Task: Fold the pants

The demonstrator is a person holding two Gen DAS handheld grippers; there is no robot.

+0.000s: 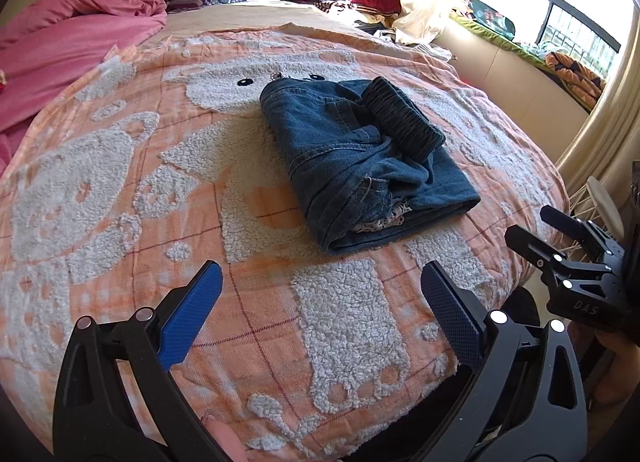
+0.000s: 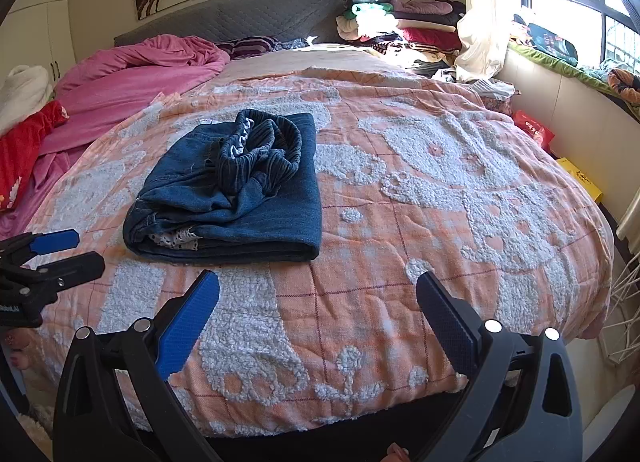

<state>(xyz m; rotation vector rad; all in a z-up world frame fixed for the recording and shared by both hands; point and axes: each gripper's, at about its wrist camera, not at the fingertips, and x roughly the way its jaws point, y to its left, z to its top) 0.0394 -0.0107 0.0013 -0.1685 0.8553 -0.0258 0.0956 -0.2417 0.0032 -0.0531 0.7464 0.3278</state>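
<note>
Denim pants (image 1: 360, 166), folded, waistband bunched

Pants' (image 1: 360, 166) inner folds hidden.

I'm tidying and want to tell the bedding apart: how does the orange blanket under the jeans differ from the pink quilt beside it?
The orange blanket lies spread flat; the pink quilt is bunched in a heap. The blanket has fluffy white cartoon shapes and thin grid lines; the quilt is plain. The blanket carries the folded jeans; the quilt lies clear of them, toward the headboard. Both lie on the same bed.
</note>
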